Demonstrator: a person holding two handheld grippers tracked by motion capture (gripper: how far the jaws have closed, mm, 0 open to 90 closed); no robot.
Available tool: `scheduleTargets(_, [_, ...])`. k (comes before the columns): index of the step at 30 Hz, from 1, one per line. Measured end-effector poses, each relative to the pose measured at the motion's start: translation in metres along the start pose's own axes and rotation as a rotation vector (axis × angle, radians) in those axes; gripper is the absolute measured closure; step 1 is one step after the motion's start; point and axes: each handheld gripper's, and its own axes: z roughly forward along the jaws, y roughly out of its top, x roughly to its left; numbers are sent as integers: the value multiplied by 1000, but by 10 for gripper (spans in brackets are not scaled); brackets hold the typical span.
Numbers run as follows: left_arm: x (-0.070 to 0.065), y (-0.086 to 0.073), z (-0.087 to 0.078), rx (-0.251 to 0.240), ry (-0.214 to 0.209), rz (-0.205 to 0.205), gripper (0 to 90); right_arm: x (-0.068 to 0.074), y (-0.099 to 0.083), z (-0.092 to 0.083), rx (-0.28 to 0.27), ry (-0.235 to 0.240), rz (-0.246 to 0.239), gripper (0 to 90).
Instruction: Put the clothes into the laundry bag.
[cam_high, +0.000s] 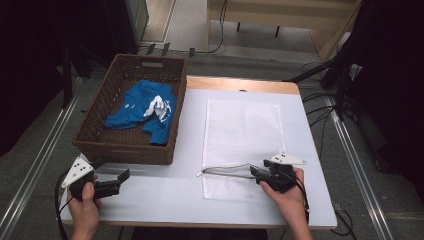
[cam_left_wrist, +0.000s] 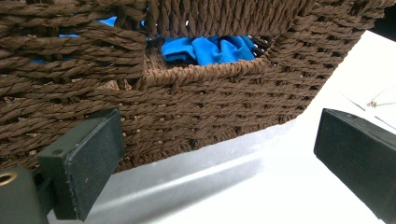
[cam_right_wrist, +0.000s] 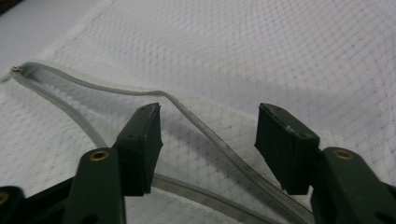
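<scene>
While the left gripper (cam_high: 118, 181) idles with jaws apart just in front of the wicker basket (cam_high: 95, 142), the blue garment (cam_high: 142, 110) sits inside that basket. Right of the basket lies the white mesh bag (cam_high: 243, 132); the right gripper (cam_right_wrist: 208, 140) straddles its opened zipper (cam_right_wrist: 219, 148), jaws apart, nothing clamped. Risk: pinching mesh instead of the zipper edge would drag the bag rather than open it.

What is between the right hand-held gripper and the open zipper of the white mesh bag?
Nothing visible. The right hand-held gripper hangs directly over the white mesh bag, its jaws apart with the upper zipper edge running between them, not yet pinched. The brown basket with the blue garment sits off to the side.
</scene>
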Motion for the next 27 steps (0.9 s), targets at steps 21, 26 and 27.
scheduleTargets(21, [1,-2,0,10,-21,-17,23,12,4,27,87,-170,14,188])
scheduleTargets(26, [1,-2,0,10,-23,-20,23,11,5,30,86,-190,39,182])
scheduleTargets(27, [1,-2,0,10,-23,-21,23,11,5,30,88,-187,39,190])
